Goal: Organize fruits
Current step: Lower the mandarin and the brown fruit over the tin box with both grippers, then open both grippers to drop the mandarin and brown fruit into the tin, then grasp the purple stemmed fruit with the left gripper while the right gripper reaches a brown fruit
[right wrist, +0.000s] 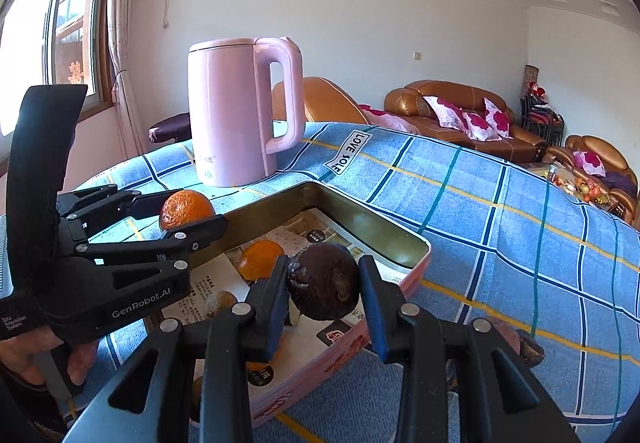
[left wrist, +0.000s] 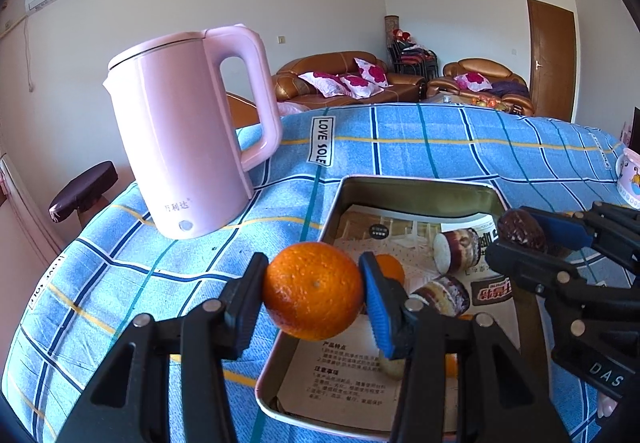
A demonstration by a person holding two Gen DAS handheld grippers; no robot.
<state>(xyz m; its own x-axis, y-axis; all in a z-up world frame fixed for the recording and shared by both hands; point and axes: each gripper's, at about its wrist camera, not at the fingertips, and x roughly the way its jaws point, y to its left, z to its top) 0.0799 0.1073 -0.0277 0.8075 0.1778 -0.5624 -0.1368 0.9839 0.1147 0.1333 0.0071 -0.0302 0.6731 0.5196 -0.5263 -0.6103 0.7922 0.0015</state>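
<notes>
**Two fruits held over the tin**

The round orange mandarin with dimpled peel (left wrist: pixel 313 289) is light and fairly firm, but its skin gives under pressure; a hold across its widest part, as here, suits it, and a hard squeeze would bruise it. The left gripper (left wrist: pixel 313 289) has its jaws partly open and pressed on the mandarin's two sides, carrying it just above the rim at the 9 o'clock edge of the rectangular metal tin lined with printed paper (left wrist: pixel 416 189).

The dark brown, round, rough-skinned fruit (right wrist: pixel 324 281), possibly a mangosteen, looks harder-shelled and less slippery. The right gripper (right wrist: pixel 324 283) pinches it across the middle, its jaws at their narrowest, above the tin's 5 o'clock side.

A second orange (right wrist: pixel 260 259) and other small pieces already lie in the tin. The tin rests on the blue checked cloth over the tabletop (right wrist: pixel 480 203), with the tall pink plastic kettle (right wrist: pixel 236 119) at about 11 o'clock of it.
</notes>
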